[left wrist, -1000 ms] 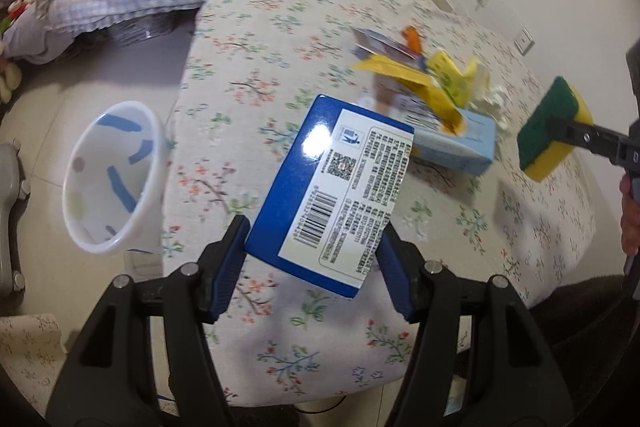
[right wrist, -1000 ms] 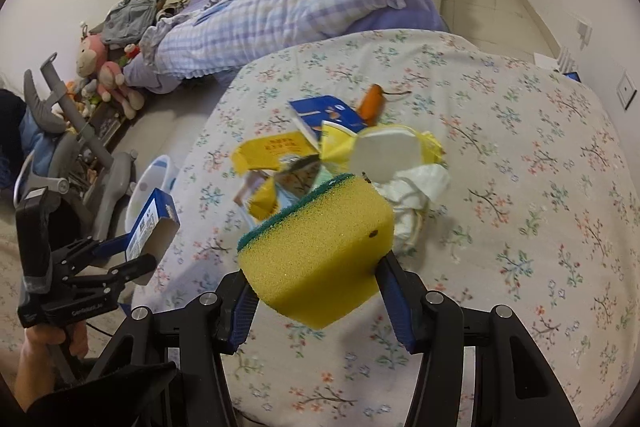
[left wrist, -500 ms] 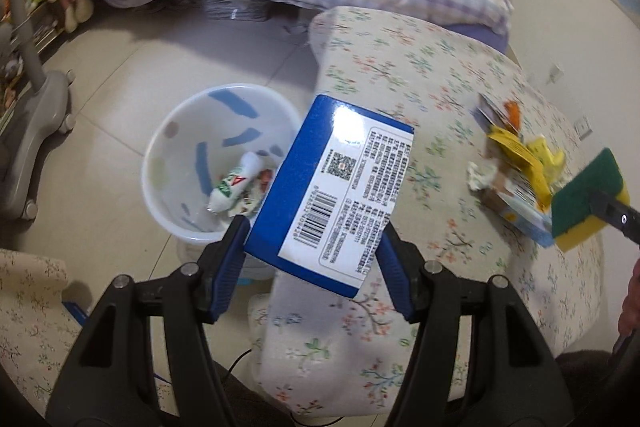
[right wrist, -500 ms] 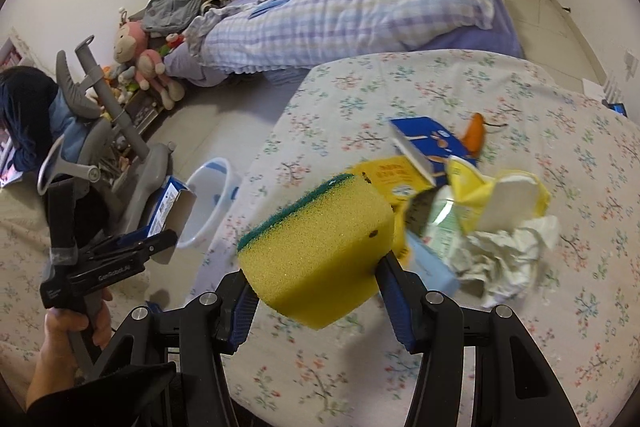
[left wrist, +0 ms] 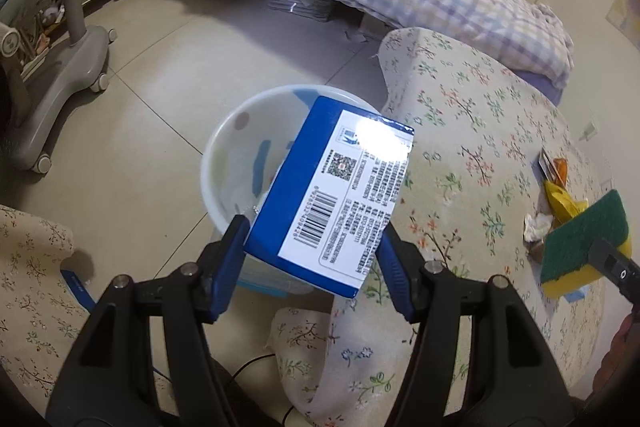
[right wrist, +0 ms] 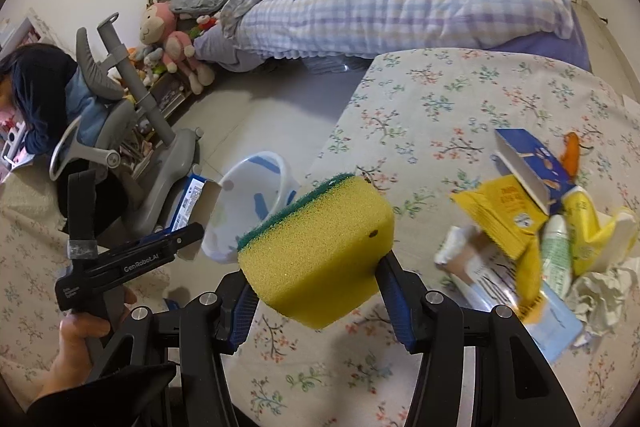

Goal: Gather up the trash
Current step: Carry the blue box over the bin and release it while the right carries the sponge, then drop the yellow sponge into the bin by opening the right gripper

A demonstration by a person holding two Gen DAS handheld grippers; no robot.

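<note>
Left wrist view:
left claw: clamped on blue box, barcode label face up
blue box position: held in the air over white bin, covering its right half
white bin: on floor, just beside floral-cloth bench
far right: green-yellow sponge in the other claw, over the bench

Right wrist view:
right claw: gripping sponge, yellow side toward camera, green scrub layer on top
trash pile: on bench, right of sponge; yellow wrappers, blue carton, crumpled tissue
left claw: at left, holding box at rim of bin
hand: on the left claw's handle
</note>
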